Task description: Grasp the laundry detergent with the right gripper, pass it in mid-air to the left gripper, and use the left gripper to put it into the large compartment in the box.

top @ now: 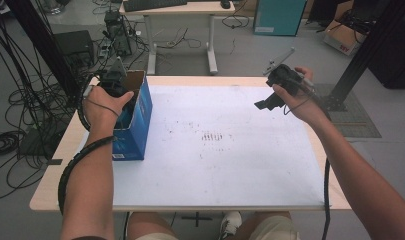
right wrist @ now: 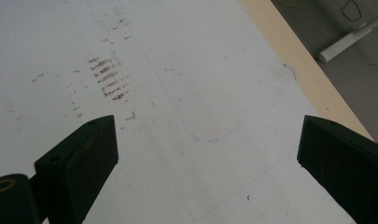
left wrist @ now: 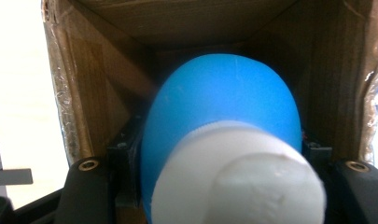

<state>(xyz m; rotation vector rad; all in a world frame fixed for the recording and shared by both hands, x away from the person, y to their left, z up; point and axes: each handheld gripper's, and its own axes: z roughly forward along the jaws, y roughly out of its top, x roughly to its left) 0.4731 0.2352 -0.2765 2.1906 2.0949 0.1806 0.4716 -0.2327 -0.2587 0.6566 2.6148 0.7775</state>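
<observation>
- Holding my left gripper [top: 121,95] down inside the blue cardboard box [top: 140,120], I have its jaws clamped on a blue bottle [left wrist: 221,112] with a white cap [left wrist: 238,182].
- My right gripper [top: 264,104] hangs wide open and empty above the white table sheet [top: 215,165].

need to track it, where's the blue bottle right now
The blue bottle sits between the left gripper's jaws inside the cardboard box at the table's left edge.
</observation>
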